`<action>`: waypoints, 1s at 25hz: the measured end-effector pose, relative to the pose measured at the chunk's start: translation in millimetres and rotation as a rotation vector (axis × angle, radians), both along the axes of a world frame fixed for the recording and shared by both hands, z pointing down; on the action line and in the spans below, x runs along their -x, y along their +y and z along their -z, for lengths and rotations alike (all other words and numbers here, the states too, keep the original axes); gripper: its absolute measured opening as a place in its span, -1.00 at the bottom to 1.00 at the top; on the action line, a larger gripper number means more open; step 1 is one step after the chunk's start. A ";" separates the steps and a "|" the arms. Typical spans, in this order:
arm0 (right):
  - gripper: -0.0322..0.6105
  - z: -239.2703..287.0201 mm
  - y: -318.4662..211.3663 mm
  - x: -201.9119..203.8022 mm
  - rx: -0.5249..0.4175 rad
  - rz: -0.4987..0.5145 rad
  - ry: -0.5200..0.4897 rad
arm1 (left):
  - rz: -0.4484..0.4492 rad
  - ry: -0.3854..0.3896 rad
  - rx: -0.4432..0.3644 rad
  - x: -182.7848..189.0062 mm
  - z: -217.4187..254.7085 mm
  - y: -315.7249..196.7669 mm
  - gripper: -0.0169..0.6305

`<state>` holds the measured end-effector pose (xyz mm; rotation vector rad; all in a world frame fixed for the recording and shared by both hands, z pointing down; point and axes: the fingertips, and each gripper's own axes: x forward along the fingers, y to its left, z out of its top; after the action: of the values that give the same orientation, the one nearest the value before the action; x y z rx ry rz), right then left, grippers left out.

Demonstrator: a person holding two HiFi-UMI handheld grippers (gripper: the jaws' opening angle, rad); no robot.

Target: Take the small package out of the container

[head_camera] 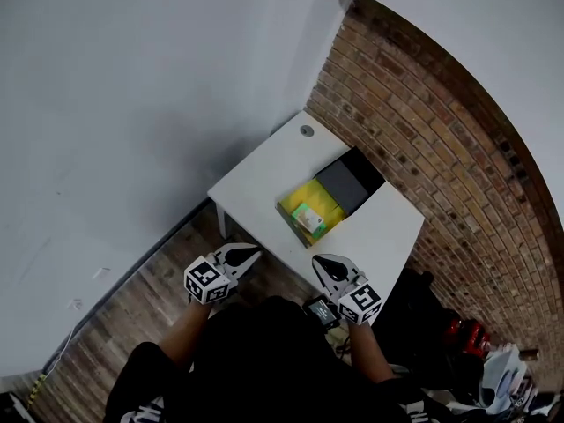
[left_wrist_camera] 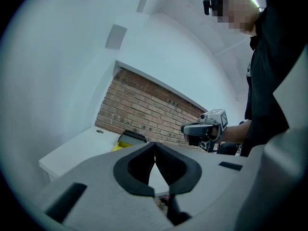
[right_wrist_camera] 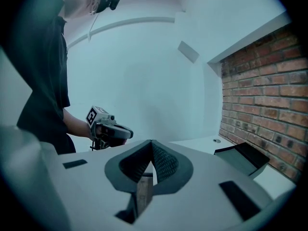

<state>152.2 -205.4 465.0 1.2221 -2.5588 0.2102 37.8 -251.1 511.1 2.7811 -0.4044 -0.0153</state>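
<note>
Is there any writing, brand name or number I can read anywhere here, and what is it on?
No text can be read.
Small package in the yellow container: green and white print, too small to read.
Marker cubes: black-and-white square patterns only, no words.

light: even, soft, bluish | edges: fisheye-warped, dark corners | blur: slight
</note>
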 end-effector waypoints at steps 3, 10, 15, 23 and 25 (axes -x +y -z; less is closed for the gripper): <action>-0.88 -2.3 -15.2 -6.1 0.001 0.002 -0.001 | 0.001 -0.002 0.016 -7.0 -4.5 -11.1 -0.90; -0.88 3.5 -57.3 -26.3 -0.004 0.017 -0.038 | 0.000 -0.025 0.015 -32.4 8.5 -34.4 -0.90; -0.88 9.5 -86.4 -31.9 -0.023 0.068 -0.045 | 0.033 -0.044 -0.018 -39.0 22.7 -60.2 -0.90; -0.88 -12.6 -111.2 -55.7 -0.021 0.033 -0.059 | 0.087 -0.058 -0.008 -39.5 9.4 -77.0 -0.90; -0.88 -19.7 -113.2 -62.8 -0.007 0.008 -0.057 | 0.094 -0.057 0.002 -38.0 7.1 -76.2 -0.90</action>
<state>214.9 -318.6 484.6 1.2254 -2.6145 0.2377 75.9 -327.3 504.0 2.7633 -0.5494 0.0425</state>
